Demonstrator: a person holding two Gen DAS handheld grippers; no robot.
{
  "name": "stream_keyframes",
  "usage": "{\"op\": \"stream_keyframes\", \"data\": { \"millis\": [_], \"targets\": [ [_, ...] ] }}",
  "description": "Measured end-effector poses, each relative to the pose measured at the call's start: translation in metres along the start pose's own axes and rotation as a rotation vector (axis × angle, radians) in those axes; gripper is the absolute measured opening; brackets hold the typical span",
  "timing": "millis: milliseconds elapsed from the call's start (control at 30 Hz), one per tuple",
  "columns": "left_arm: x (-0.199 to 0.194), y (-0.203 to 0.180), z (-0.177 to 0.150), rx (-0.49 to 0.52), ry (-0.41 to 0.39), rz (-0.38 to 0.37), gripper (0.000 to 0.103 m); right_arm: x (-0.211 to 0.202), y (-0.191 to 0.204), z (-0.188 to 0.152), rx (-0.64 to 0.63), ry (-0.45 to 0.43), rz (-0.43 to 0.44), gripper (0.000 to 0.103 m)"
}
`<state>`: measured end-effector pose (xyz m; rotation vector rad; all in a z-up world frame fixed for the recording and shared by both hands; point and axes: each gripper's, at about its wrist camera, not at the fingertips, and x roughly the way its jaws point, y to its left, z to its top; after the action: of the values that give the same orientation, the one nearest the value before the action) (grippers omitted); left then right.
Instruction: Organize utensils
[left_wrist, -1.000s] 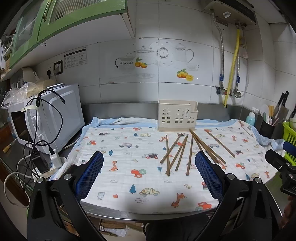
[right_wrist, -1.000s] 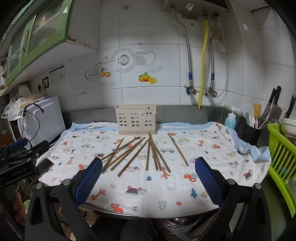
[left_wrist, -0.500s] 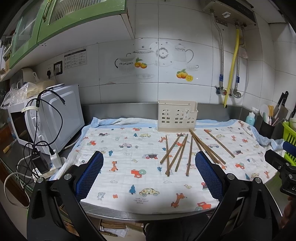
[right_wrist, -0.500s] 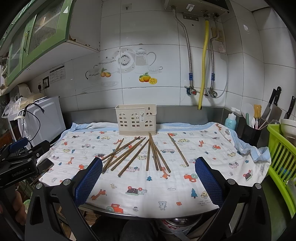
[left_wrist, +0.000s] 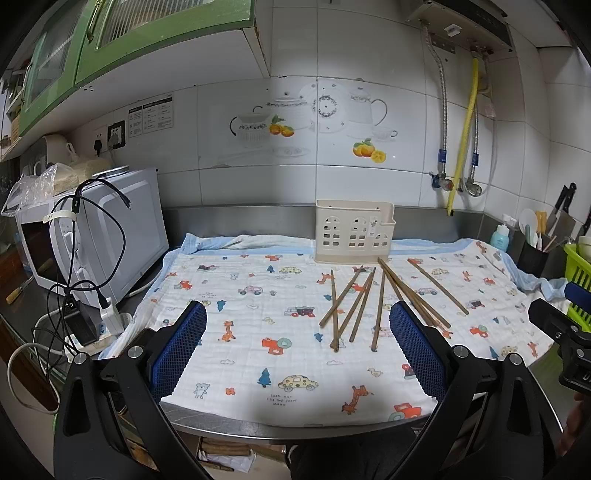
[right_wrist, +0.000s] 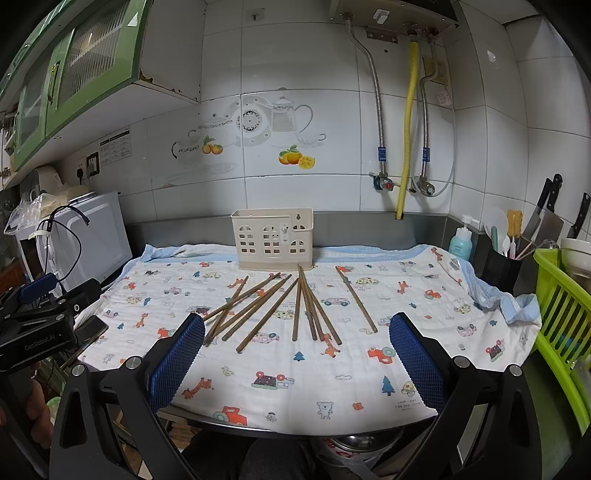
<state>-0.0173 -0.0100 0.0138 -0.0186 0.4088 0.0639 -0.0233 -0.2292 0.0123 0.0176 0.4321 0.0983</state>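
Several brown wooden chopsticks (left_wrist: 364, 304) (right_wrist: 280, 306) lie scattered on a cartoon-print cloth (left_wrist: 258, 295) (right_wrist: 406, 295) that covers the counter. Behind them a cream plastic utensil holder (left_wrist: 354, 230) (right_wrist: 273, 238) stands upright by the back wall, and nothing shows above its rim. My left gripper (left_wrist: 297, 345) hangs open over the counter's front edge, left of the chopsticks and short of them. My right gripper (right_wrist: 295, 354) is also open at the front edge, with the chopstick ends just beyond its blue pads (right_wrist: 176, 360). Neither holds anything.
A white microwave (left_wrist: 96, 229) with cables and a power strip (left_wrist: 110, 321) stands at the left. At the right are a black cup of utensils (right_wrist: 504, 258), knives (right_wrist: 546, 214), a soap bottle (right_wrist: 461, 242) and a green basket (right_wrist: 561, 317). Pipes (right_wrist: 406, 129) run down the tiled wall.
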Motion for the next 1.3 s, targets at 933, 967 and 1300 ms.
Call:
{"op": "stream_keyframes", "data": {
  "millis": [933,967,1300],
  "targets": [
    [0.007,0.002,0.000,-0.004,0.015,-0.006,0.098,0.006,0.003,-0.002,-0.001,0.011,0.004,0.097],
    [0.008,0.003,0.000,-0.003,0.016,-0.006,0.098,0.007,0.003,-0.002,-0.001,0.013,0.004,0.097],
    [0.023,0.000,0.001,0.002,0.037,-0.010,0.098,0.022,-0.001,-0.002,-0.011,0.034,0.006,0.097]
  ]
}}
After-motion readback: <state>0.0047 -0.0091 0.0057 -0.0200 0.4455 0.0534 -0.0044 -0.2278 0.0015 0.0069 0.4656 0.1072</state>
